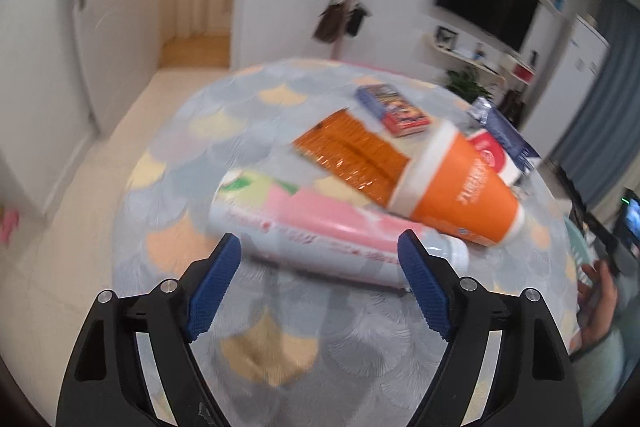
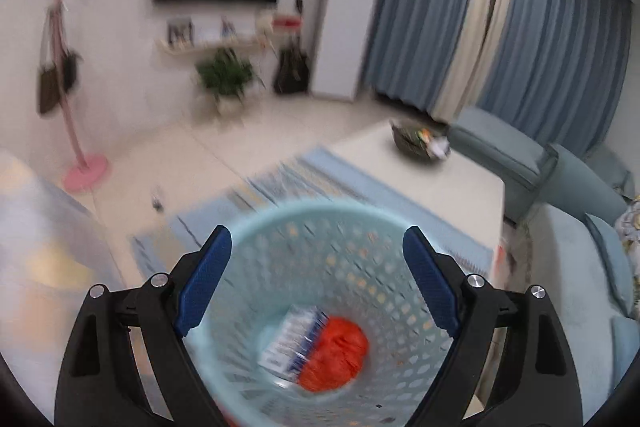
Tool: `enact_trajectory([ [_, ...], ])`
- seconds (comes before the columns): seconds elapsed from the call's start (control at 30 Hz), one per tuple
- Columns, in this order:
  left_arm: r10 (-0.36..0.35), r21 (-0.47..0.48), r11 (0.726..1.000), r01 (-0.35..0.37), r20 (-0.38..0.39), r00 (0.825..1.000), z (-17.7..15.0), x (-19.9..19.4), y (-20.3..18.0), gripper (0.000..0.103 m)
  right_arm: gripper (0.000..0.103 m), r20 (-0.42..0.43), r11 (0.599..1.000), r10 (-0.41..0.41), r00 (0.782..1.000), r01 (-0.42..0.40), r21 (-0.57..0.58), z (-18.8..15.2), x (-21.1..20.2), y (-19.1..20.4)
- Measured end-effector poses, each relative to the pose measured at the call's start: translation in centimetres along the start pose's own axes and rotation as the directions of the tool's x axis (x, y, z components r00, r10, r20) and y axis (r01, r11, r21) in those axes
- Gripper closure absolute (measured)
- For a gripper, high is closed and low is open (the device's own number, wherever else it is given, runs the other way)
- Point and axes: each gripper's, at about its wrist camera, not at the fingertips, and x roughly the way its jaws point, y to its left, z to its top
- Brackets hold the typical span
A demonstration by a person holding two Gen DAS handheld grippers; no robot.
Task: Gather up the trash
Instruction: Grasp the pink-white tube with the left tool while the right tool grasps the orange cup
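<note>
Orange cup (image 1: 460, 187) toppled, pink bottle (image 1: 320, 239) flat

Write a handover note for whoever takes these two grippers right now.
Left gripper: open, empty, over the table, fingers straddling the pink-and-white bottle lying there.
Right gripper: open, empty, over the light blue basket.
Done: a red wrapper and a white-and-blue packet lie in the basket.
Left: bottle, orange cup on its side, orange packet, small box and a few wrappers behind the cup.
</note>
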Motion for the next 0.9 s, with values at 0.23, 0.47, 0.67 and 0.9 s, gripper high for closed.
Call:
enact_trajectory([
  [0.23,-0.066,-0.174,0.983,0.062,-0.019,0.998,-0.4,1.2,0.9,0.02,0.02,0.009,0.898,0.432,0.902,-0.429,-0.093,1.8,-9.4,5.6],
  [0.47,-0.008,-0.237,0.972,0.001,-0.026,1.0,1.1,2.8,0.6,0.018,0.031,-0.196,0.579,0.752,0.629,-0.773,-0.259,-0.8,-15.8,15.2],
  [0.67,0.062,-0.225,0.971,-0.078,-0.078,0.995,2.2,5.0,0.1,0.018,0.048,-0.391,0.424,0.764,0.514,-0.856,-0.297,-3.6,-17.2,21.9],
  [0.9,-0.012,-0.135,0.991,-0.003,-0.11,0.994,2.3,6.0,-1.1,0.041,0.048,-0.49,0.345,0.755,0.436,-0.9,-0.268,-4.6,-17.4,22.1],
])
